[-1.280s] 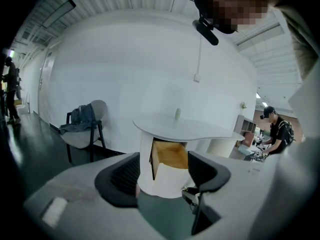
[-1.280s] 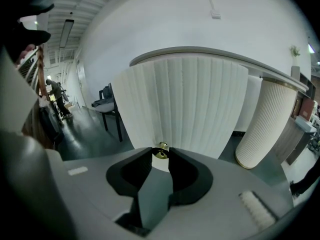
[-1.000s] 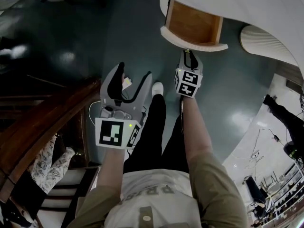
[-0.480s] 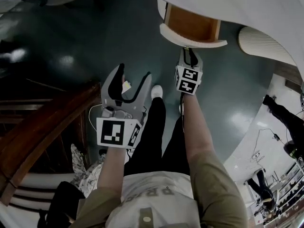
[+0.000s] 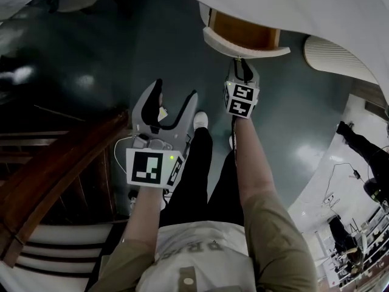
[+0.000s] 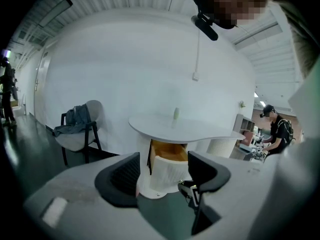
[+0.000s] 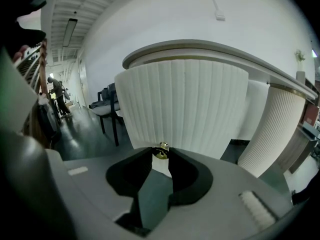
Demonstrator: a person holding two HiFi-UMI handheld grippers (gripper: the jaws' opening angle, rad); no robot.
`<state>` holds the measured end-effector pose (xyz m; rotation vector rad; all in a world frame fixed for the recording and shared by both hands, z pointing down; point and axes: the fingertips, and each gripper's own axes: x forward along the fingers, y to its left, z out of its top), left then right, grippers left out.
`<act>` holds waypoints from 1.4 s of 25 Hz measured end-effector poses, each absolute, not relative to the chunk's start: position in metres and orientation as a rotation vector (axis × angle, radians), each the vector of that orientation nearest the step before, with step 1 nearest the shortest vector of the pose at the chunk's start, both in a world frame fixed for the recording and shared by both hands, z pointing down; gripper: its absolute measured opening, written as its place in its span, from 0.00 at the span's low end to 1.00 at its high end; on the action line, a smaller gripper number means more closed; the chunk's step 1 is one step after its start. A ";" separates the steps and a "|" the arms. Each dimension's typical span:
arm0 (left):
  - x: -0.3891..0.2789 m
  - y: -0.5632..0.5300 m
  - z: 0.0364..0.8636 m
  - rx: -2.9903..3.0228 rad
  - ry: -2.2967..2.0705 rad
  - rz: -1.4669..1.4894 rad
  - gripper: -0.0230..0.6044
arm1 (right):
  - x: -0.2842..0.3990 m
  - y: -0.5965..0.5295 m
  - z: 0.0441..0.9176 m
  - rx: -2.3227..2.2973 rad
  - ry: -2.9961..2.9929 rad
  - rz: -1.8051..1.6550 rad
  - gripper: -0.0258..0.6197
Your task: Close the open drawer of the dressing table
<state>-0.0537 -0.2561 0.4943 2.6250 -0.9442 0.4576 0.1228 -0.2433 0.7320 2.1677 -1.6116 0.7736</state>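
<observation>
From the head view, my left tool hangs over the dark, glossy floor with its jaws spread wide and nothing in them. My right tool reaches up to the curved white front of the drawer. The drawer stands partly out from under the white tabletop of the dressing table, its wooden inside showing. A brown wooden stair rail runs along my left, and a white fluted pedestal stands to the right of the drawer.

In the left gripper view, the two pads frame only air. Past them the drawer juts out below the tabletop, where a small pale bottle stands. A chair draped with clothing sits against the plain white wall, and a person in a cap bends over a bench far to the right.

In the right gripper view, my jaws are drawn in on the small brass knob at the foot of the ribbed drawer front, with the pads against its sides.
</observation>
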 end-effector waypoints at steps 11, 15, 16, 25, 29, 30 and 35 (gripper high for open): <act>-0.039 -0.267 0.498 2.627 -0.925 0.462 0.54 | 0.136 -0.264 0.733 2.163 -1.622 0.754 0.20; -0.036 -0.270 0.500 2.627 -0.921 0.463 0.54 | 0.140 -0.271 0.732 2.167 -1.623 0.744 0.20; -0.036 -0.271 0.500 2.627 -0.920 0.463 0.54 | 0.142 -0.272 0.732 2.172 -1.623 0.740 0.20; -0.035 -0.279 0.502 2.620 -0.920 0.465 0.54 | 0.150 -0.285 0.730 2.193 -1.631 0.721 0.20; -0.034 -0.282 0.503 2.625 -0.919 0.463 0.54 | 0.153 -0.291 0.729 2.192 -1.633 0.714 0.20; -0.034 -0.283 0.504 2.625 -0.920 0.463 0.54 | 0.154 -0.292 0.729 2.193 -1.634 0.711 0.20; -0.033 -0.284 0.506 2.625 -0.916 0.473 0.54 | 0.160 -0.301 0.729 2.193 -1.637 0.700 0.20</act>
